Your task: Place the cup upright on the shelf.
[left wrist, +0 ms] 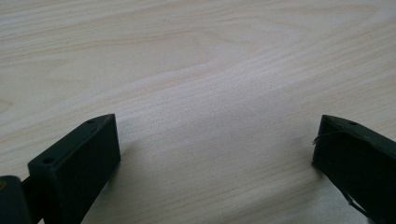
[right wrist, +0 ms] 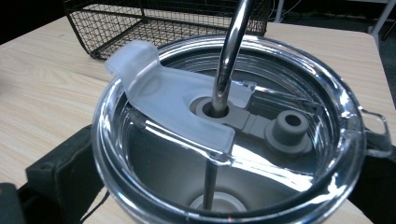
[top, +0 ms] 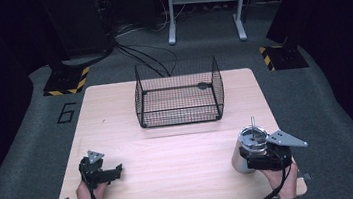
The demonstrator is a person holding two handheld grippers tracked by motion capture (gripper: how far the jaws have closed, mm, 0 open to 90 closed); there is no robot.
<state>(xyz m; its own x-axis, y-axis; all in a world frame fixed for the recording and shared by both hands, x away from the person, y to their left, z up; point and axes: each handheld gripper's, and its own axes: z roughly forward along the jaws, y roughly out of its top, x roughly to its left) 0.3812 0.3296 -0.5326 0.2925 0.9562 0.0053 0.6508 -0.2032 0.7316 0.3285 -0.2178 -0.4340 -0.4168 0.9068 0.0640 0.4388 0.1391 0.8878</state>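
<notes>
A steel tumbler (top: 247, 151) with a clear lid (right wrist: 224, 121) and a metal straw (right wrist: 232, 51) is at the table's front right. My right gripper (top: 253, 160) is shut on its body, one black jaw on each side, as the right gripper view shows. I cannot tell whether the tumbler's base touches the table. At the front left, my left gripper (top: 101, 169) points down at the bare wood. In the left gripper view, the left gripper (left wrist: 217, 135) is wide open with nothing between its jaws.
A black wire basket (top: 179, 95), open-topped and empty, stands at the middle of the table's far side. The wooden table (top: 170, 150) is bare between the two grippers. Beyond the table lie cables and stand legs on the dark floor.
</notes>
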